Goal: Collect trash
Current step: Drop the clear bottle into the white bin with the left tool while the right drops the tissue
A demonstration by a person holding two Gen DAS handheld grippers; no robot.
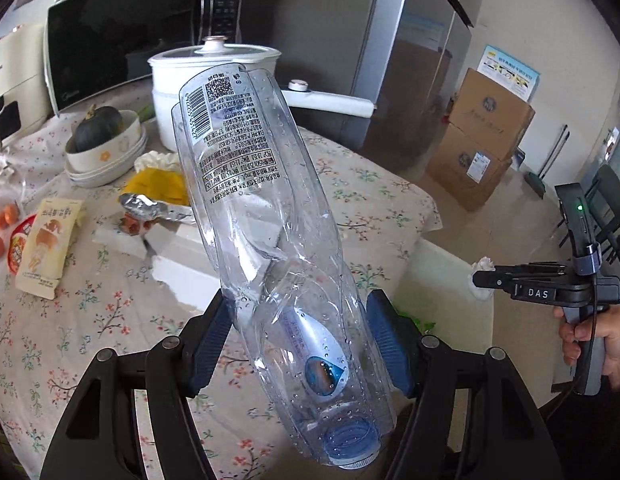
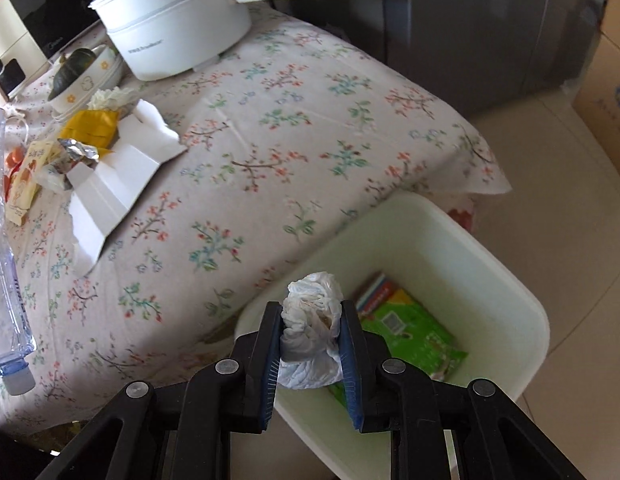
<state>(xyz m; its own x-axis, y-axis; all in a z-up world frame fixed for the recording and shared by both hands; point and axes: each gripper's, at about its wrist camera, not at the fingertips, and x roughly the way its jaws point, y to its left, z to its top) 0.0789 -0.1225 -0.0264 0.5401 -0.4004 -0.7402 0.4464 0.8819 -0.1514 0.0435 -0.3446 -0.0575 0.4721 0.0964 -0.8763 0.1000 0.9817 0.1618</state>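
My left gripper [image 1: 299, 332] is shut on a crushed clear plastic bottle [image 1: 265, 216], held above the floral table with its blue cap end toward the camera. The bottle also shows at the left edge of the right wrist view [image 2: 5, 280]. My right gripper [image 2: 311, 320] is shut on a crumpled white tissue [image 2: 310, 328] and holds it over the near rim of the white trash bin [image 2: 522, 300], which holds a green packet [image 2: 414, 332]. In the left wrist view the right gripper [image 1: 480, 280] is at the right, with the tissue [image 1: 482, 266] at its tip.
On the table lie a torn white box [image 2: 117, 184], a foil wrapper [image 2: 79, 152], a yellow wrapper [image 2: 91, 126], a snack packet [image 1: 47, 244], a white tissue [image 2: 109, 98], a bowl with a squash [image 1: 103, 136] and a white pot [image 2: 177, 28]. A microwave [image 1: 121, 36] stands behind. Cardboard boxes [image 1: 482, 136] stand on the floor.
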